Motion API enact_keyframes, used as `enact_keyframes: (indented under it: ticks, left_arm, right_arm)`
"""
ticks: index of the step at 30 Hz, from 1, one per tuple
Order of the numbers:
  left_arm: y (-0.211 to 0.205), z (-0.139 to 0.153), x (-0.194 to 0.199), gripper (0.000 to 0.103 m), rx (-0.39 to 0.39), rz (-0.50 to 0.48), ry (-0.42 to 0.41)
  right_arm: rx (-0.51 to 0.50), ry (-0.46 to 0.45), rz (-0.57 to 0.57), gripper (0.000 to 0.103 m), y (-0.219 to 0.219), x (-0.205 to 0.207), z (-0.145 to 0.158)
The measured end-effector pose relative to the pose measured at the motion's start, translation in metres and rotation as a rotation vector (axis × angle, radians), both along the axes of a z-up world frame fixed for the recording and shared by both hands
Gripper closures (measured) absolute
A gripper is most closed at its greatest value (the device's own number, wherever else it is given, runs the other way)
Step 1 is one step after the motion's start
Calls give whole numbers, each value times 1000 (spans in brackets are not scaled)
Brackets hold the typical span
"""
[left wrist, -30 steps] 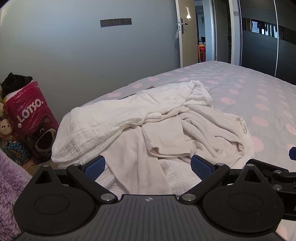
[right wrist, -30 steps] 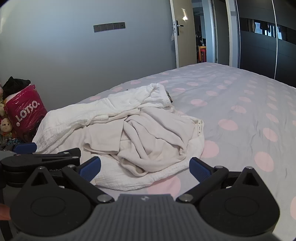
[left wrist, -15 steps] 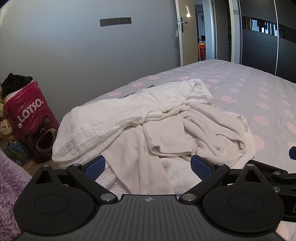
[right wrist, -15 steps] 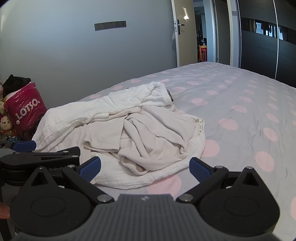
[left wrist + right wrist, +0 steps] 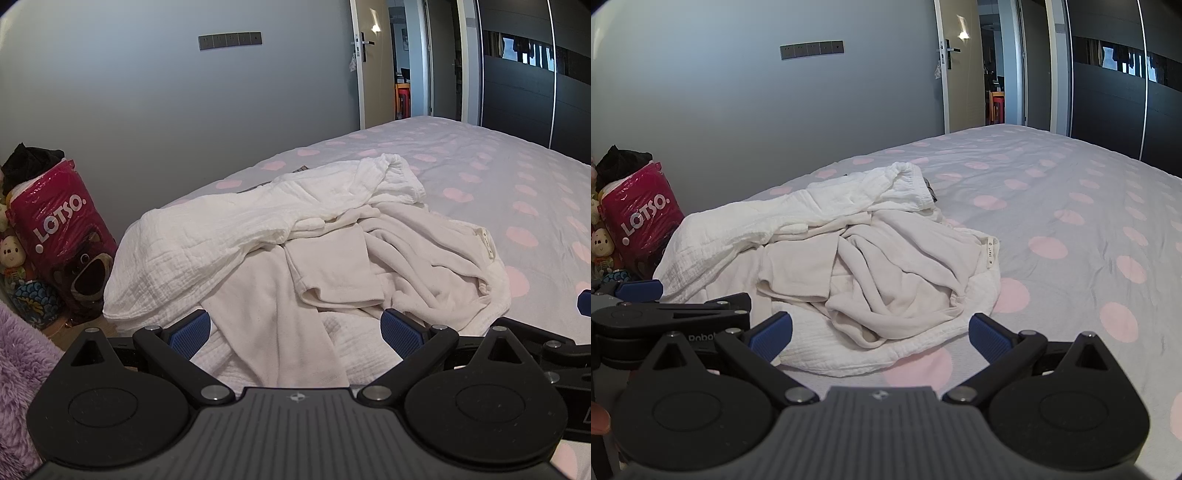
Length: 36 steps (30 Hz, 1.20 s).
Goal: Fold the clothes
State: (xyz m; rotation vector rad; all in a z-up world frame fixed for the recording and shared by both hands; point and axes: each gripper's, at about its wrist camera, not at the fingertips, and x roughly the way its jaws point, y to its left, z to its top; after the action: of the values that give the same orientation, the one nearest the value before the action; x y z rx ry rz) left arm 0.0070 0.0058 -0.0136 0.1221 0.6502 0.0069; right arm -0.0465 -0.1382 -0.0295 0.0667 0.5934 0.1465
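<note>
Purple fleece [image 5: 16, 373]: fuzzy fabric at the lower left edge of the left wrist view.
Plush toys [image 5: 13, 254]: small figures at the far left, just beside the pink bag.
Pink bag [image 5: 61, 236]: glossy, printed "LOTSO", on the floor at the left of the frame, against the grey wall; dark cloth sticks out of its top.
Switch panel [image 5: 229, 40]: dark strip on the wall, upper centre-left.
Left gripper [image 5: 295, 330]: bottom centre of the left wrist view, jaws spread wide, nothing between the blue pads; hovers at the near edge of the pile. Also seen at the lower left of the right wrist view.
Pile of clothes [image 5: 317, 254]: white and cream garments, crumpled and overlapping, centre of both views, lying on the bed near its left edge; a crinkled white piece drapes across the top, a smooth cream piece with a small label lies to the right.
Right gripper [image 5: 881, 334]: bottom centre of the right wrist view, jaws apart and empty, just short of the pile's near hem.
Bed [image 5: 1071, 206]: grey cover with pink dots, fills the right half.
Door [image 5: 960, 66]: ajar, upper right of centre.
Wardrobe [image 5: 1115, 92]: dark sliding panels, upper right.
</note>
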Motion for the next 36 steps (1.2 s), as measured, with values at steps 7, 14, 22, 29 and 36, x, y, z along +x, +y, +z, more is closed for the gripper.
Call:
enact_keyframes:
  ticks: [7, 14, 22, 29, 36]
  left_arm:
    - [-1, -2, 3, 2, 5, -16, 1]
    - [-1, 0, 24, 5, 38, -104, 27]
    - [15, 0, 77, 9, 98, -185, 67]
    - [32, -14, 131, 15, 58, -208, 125]
    - [37, -30, 169, 36, 67, -213, 131]
  right_arm:
    - [-8, -7, -8, 1, 1, 2, -2]
    - [-2, -19, -23, 1, -2, 6, -2]
    - [12, 5, -13, 1, -1, 21, -13]
    - [-1, 53, 12, 1, 3, 34, -30]
    - [-12, 87, -6, 1, -5, 43, -44]
